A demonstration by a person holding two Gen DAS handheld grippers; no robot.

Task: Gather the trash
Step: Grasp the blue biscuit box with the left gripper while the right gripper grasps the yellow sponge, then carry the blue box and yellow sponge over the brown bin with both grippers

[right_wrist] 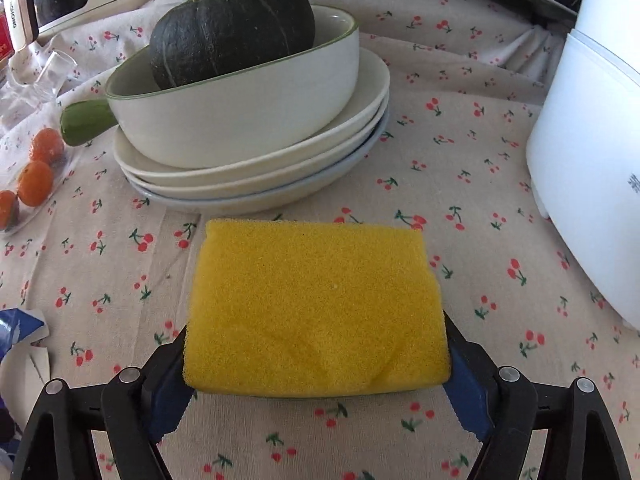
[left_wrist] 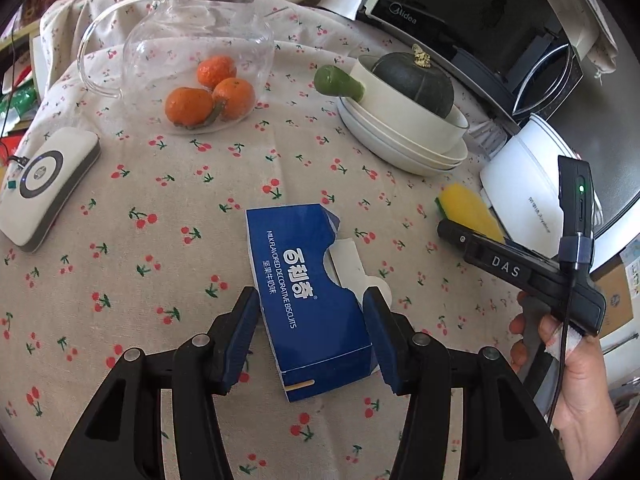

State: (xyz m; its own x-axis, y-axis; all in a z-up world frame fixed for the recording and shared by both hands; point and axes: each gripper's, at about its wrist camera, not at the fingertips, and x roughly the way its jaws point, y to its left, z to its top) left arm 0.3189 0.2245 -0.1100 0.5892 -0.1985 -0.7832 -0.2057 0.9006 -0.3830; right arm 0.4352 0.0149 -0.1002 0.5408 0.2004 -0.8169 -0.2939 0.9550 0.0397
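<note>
A torn blue biscuit box (left_wrist: 308, 300) lies on the cherry-print tablecloth. My left gripper (left_wrist: 314, 300) has a blue finger on each side of the box, touching or nearly touching its sides. My right gripper (right_wrist: 316, 360) is shut on a yellow sponge (right_wrist: 316, 308), which fills the space between its fingers just above the cloth. The same sponge (left_wrist: 468, 206) and the right gripper's black body show at the right of the left wrist view. A corner of the box (right_wrist: 18, 326) shows at the left edge of the right wrist view.
A white pan with a dark green squash (right_wrist: 228, 28) sits on stacked plates (right_wrist: 256, 176). A glass teapot (left_wrist: 192, 56) holds tangerines. A white cooker (right_wrist: 592, 148) stands at the right, a white device (left_wrist: 44, 180) at the left, a microwave (left_wrist: 460, 12) at the back.
</note>
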